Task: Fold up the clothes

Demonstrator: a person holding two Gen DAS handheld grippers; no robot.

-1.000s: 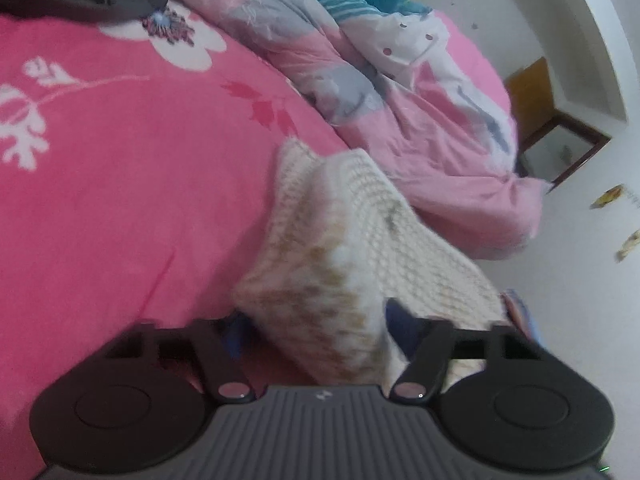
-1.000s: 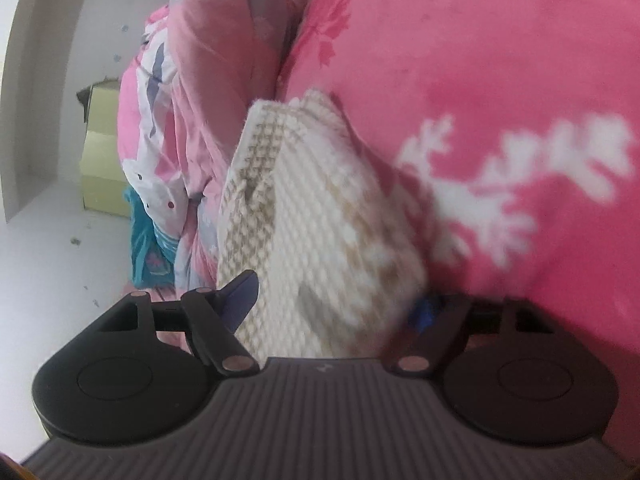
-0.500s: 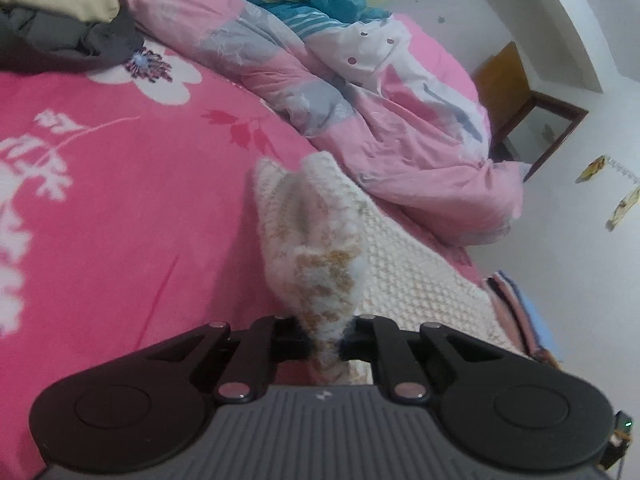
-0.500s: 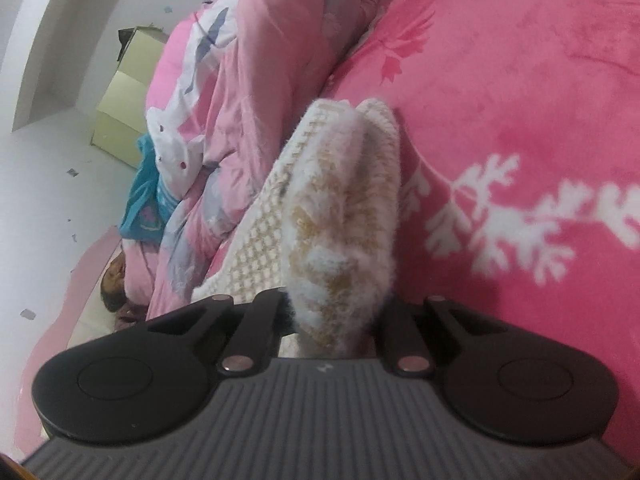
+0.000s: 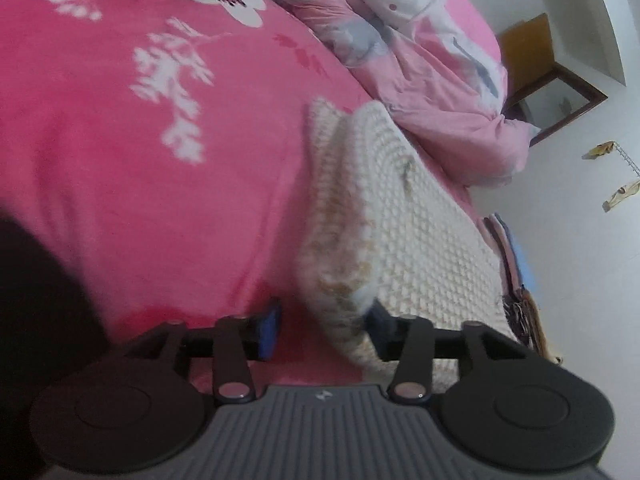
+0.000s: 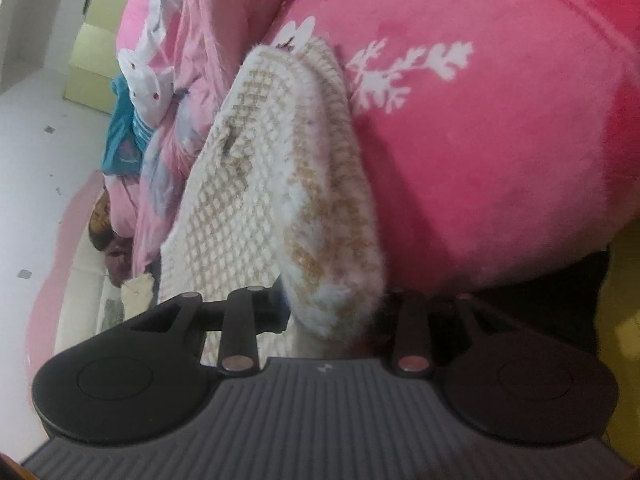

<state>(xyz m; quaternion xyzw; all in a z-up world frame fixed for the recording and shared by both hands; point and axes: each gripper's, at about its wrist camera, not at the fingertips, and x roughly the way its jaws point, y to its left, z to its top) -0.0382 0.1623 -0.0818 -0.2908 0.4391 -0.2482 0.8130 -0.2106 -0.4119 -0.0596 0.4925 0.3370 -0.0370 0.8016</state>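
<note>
The cream knitted sweater [image 5: 404, 216] lies on the pink bed cover [image 5: 120, 128], near the bed's edge, with one side turned over onto itself so that a thick folded roll runs along it. Half a second ago both tongs were pinched on this roll; now their jaws have just been opening. In the left wrist view the left tongs [image 5: 324, 320] stand spread: the pad at 3 o'clock touches the fluffy end of the fold, the pad at 9 o'clock is clear of it, over the bare cover. In the right wrist view the right tongs [image 6: 332, 308] are also parted, less wide, and the roll's end [image 6: 336, 280] sits loosely between them; I cannot tell for sure whether the pads press on it, but it looks released. My judgement is that one fold is just laid down and let go, so the next fold can be started. At 12 to 2 o'clock from the sweater a crumpled pink quilt [image 5: 420, 48] is heaped on the bed. As for containers, a yellow-green box [image 6: 94, 64] stands on the floor, and its contents are not visible.
</note>
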